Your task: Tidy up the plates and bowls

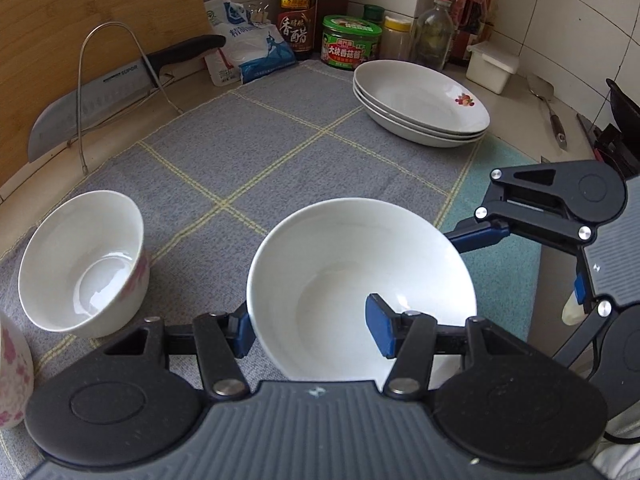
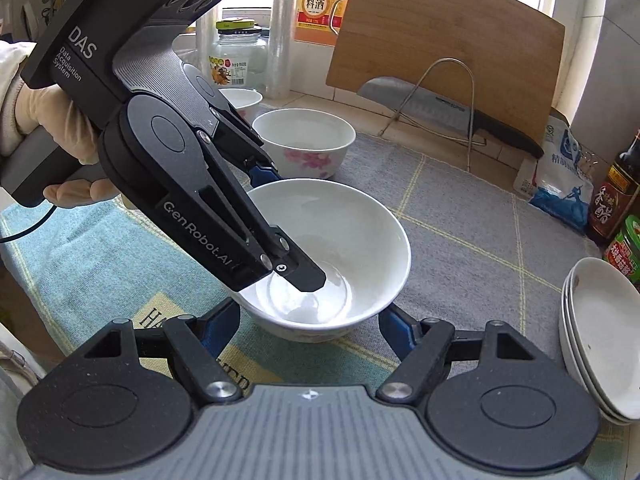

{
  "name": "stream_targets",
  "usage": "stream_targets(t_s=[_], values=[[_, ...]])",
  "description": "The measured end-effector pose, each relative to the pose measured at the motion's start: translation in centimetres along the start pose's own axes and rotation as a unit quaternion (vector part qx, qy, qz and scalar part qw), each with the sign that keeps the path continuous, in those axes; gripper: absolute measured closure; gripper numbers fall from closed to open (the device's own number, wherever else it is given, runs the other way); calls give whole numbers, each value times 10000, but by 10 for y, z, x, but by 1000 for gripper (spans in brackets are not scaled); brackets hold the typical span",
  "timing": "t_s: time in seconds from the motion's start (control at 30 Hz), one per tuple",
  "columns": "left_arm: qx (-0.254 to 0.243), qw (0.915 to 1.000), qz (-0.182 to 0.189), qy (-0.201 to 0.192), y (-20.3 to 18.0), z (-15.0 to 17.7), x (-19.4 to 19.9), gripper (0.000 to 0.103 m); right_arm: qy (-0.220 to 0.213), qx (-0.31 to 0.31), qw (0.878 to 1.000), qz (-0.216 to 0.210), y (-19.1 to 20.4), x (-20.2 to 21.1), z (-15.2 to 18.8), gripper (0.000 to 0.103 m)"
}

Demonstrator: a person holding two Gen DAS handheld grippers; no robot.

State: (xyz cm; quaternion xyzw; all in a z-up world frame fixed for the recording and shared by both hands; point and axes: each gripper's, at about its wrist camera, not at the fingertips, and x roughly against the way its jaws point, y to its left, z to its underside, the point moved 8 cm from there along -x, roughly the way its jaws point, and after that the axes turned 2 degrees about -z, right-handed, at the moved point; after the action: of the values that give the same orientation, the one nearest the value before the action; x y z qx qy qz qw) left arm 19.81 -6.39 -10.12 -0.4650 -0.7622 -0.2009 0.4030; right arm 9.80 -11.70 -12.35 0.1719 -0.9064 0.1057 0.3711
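A large white bowl (image 1: pixel 360 280) (image 2: pixel 344 248) sits on the grey cloth. My left gripper (image 1: pixel 312 328) (image 2: pixel 280 216) straddles its near rim, one finger inside (image 1: pixel 380 330) and one outside; whether the pads press the rim I cannot tell. My right gripper (image 2: pixel 310 330) is open, its blue pads either side of the same bowl's base, apart from it. A smaller flowered bowl (image 1: pixel 84 264) (image 2: pixel 306 142) stands to the left. A stack of three white plates (image 1: pixel 420 102) (image 2: pixel 600 340) sits at the far right.
A cleaver (image 1: pixel 100 96) rests in a wire rack against a wooden board (image 2: pixel 444 52). Bottles, jars and a salt bag (image 1: pixel 256 48) line the back wall. Another flowered bowl (image 1: pixel 12 380) is at the left edge. A spatula (image 1: pixel 550 108) lies at the right.
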Motion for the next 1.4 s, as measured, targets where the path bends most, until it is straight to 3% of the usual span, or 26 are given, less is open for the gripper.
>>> stream_targets(t_s=[0.8,0.9,1.0,1.03,1.13,1.4], values=[[-7,9999,129,83,-9,0,-16,48,130,-129,9998,10,-8,-6,8,23],[-13,9999,148,67,-10,1,-16,43,135,-135,9998,17,-8,-6,8,23],[-51,9999,156,-5,-12,0,-13,28,140,-118,9998,22,-7,-6,8,21],[-72,9999,120,-48,-12,-1,-11,24,102,-131,9999,19,-7,-5,7,15],[-103,9998,8,-164,-12,-1,-1,19,-26,-169,9999,-28,-7,3,5,4],[456,9970,-391,-485,9,8,35,12,-123,-277,9995,5,-14,17,0,2]])
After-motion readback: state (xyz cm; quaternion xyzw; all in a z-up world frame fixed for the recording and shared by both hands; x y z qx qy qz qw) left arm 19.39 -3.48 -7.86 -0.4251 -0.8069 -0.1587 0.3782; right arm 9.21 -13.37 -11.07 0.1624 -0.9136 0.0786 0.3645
